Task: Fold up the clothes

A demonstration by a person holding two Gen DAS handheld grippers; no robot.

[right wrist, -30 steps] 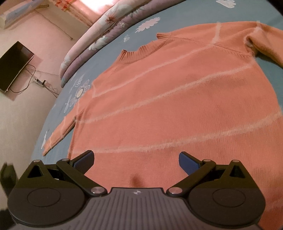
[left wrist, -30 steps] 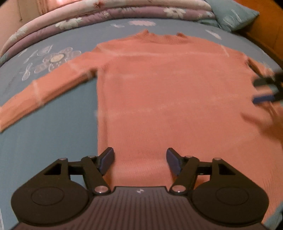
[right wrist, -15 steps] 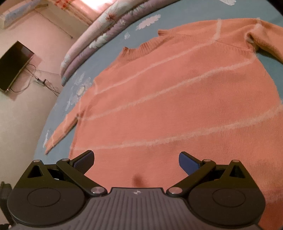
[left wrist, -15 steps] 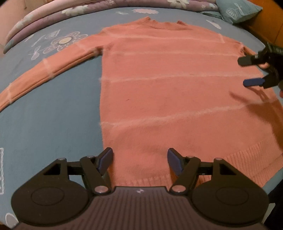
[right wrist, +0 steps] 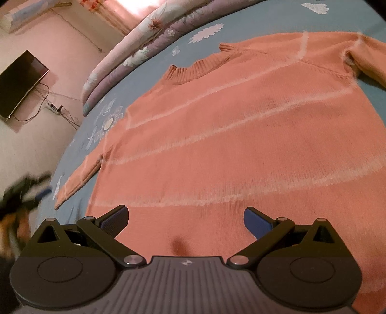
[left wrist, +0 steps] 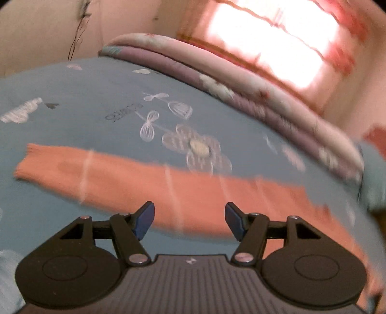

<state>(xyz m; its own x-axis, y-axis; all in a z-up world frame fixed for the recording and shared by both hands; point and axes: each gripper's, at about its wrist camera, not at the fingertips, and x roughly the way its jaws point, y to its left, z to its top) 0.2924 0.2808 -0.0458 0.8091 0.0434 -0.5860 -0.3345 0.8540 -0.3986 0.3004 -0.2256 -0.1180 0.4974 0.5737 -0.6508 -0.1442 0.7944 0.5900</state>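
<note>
Your orange knitted sweater with pale stripes point(right wrist: 241, 135) lies flat on the blue flower-printed bedsheet point(left wrist: 79, 96). Your left gripper point(left wrist: 189, 217) hangs above its outstretched sleeve point(left wrist: 144, 183), jaws closing with nothing between them. Your right gripper point(right wrist: 185, 219) hovers spread wide over the sweater's lower body, empty.

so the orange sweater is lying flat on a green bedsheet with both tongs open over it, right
Not quite: the bedsheet is blue with white flowers, not green, as the right wrist view shows. The rest holds: the sweater lies flat, the right tongs are open over its body, and the left tongs, closing a little with nothing between them, are over its sleeve.
</note>
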